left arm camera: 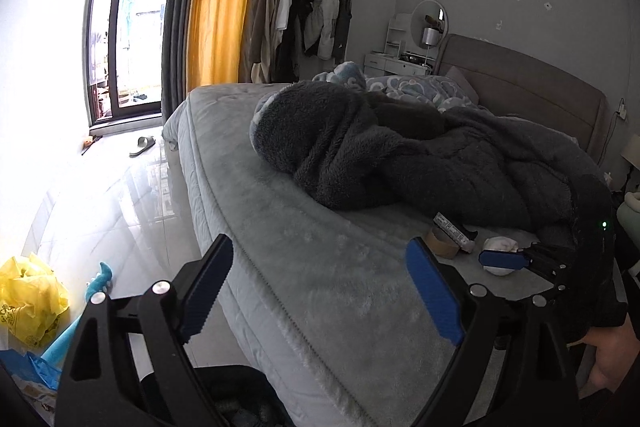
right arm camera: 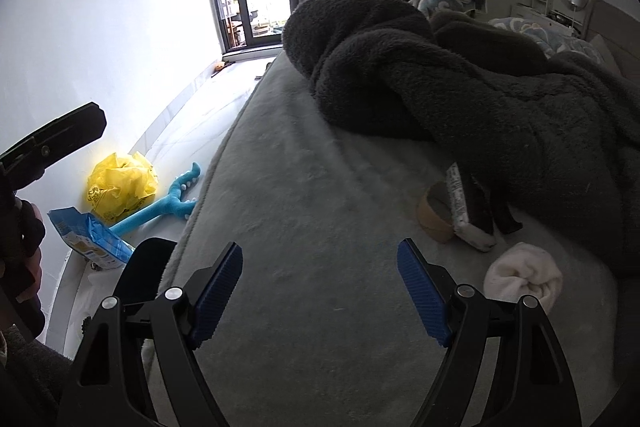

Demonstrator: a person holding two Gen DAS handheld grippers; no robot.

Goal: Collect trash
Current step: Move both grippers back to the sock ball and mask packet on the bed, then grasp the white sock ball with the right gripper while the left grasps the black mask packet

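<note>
On the grey bed [right arm camera: 304, 187] lie a brown tape roll [right arm camera: 434, 217], a crumpled wrapper [right arm camera: 464, 215] and a white balled-up wad [right arm camera: 522, 277], all by the dark fleece blanket. They also show in the left wrist view: the roll [left arm camera: 442, 243], the wrapper [left arm camera: 454, 231], the wad [left arm camera: 500, 247]. My right gripper [right arm camera: 320, 291] is open and empty above the bed, left of the wad; one of its fingers [left arm camera: 504, 259] shows in the left wrist view. My left gripper [left arm camera: 320, 291] is open and empty over the bed edge. On the floor lie a yellow plastic bag [right arm camera: 120, 187] and a blue package [right arm camera: 92, 239].
A dark fleece blanket [right arm camera: 460, 87] is piled on the bed behind the trash. A blue toy rake [right arm camera: 160, 205] lies on the glossy floor by the bag. A slipper [left arm camera: 142, 145] lies near the window. A clothes rack [left arm camera: 304, 15] and a dresser [left arm camera: 400, 65] stand at the far wall.
</note>
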